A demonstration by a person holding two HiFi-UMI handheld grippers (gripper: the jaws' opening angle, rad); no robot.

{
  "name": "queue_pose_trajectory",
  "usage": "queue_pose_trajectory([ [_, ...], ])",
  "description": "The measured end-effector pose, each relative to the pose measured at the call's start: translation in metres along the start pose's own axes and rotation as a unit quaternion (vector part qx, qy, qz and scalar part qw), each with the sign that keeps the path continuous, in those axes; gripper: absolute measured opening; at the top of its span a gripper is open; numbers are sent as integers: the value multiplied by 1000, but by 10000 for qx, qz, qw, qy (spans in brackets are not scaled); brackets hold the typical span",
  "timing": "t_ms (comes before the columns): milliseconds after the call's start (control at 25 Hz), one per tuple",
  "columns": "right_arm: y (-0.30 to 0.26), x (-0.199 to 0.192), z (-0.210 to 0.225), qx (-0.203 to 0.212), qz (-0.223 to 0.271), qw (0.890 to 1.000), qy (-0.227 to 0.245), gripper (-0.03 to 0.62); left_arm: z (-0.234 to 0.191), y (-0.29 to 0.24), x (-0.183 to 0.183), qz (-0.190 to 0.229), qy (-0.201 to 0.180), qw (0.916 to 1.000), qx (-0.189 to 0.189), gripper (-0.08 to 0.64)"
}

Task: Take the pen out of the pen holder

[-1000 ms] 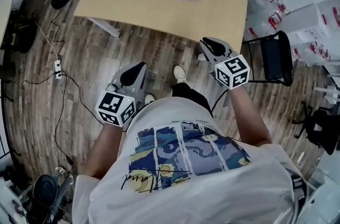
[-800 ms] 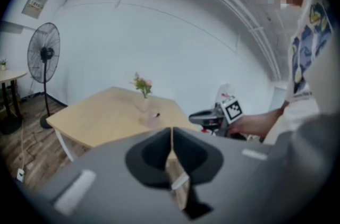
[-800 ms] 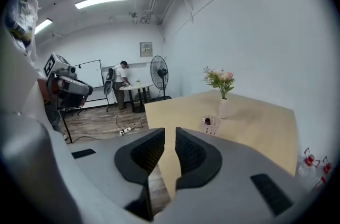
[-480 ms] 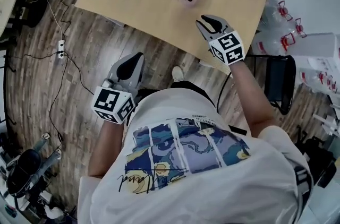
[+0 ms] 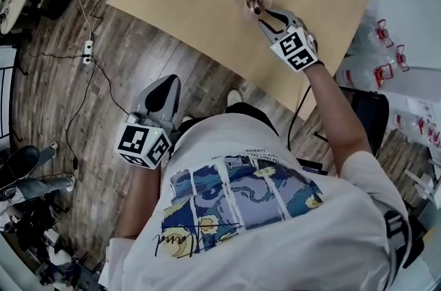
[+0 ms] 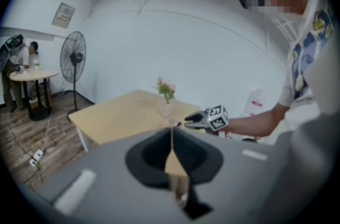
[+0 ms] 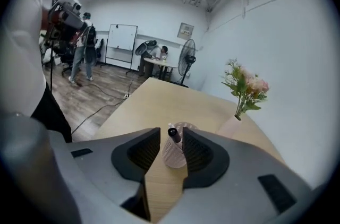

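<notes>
The right gripper [image 5: 264,14] has swung forward from above the floor at the table's near edge. It is now out over the table [image 5: 186,0], right at the pen holder [image 5: 255,1], and its jaws have just been opening. The left gripper [image 5: 166,85] has drifted only a little. It hangs over the wooden floor [image 5: 117,76] at the person's left side, well short of the table.

Down the right gripper view, the jaws stand wide. The pale ribbed pen holder [image 7: 174,153] sits upright in the gap between them. The dark-capped pen [image 7: 173,134] pokes out of its top, not yet lifted. Neither pad visibly presses on holder or pen.

To the far right of the holder stands a pink vase of flowers [image 7: 242,88], clearly apart from it.

In the left gripper view that gripper's jaws meet at the tips with nothing between them. Beyond them, the right gripper shows at the table beside the vase.
</notes>
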State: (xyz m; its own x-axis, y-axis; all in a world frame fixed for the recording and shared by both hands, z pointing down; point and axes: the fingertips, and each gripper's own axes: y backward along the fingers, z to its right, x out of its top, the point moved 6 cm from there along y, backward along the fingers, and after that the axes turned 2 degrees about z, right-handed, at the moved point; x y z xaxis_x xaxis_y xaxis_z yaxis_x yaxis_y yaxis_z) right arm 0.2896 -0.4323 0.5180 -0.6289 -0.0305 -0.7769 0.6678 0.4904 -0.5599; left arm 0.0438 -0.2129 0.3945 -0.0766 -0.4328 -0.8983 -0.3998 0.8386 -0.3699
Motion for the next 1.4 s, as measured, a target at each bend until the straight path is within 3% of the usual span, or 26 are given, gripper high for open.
queue_pose_trajectory([
  [200,-23,-5,2,219,-251,9942,1020,118,-7,-4,2,47,35,9997,225,15],
  [520,-40,-12,3,383,-385,9831,1749,109,-8,-11,7,2,94,9995,315,15],
  [680,-41,-12,1,382,-312,9818,1835,58,-7,-15,9,5,108,9995,306,15],
  [1400,-17,11,1,-141,-167,9876,1556,61,-21,2,6,86,131,9998,142,15],
])
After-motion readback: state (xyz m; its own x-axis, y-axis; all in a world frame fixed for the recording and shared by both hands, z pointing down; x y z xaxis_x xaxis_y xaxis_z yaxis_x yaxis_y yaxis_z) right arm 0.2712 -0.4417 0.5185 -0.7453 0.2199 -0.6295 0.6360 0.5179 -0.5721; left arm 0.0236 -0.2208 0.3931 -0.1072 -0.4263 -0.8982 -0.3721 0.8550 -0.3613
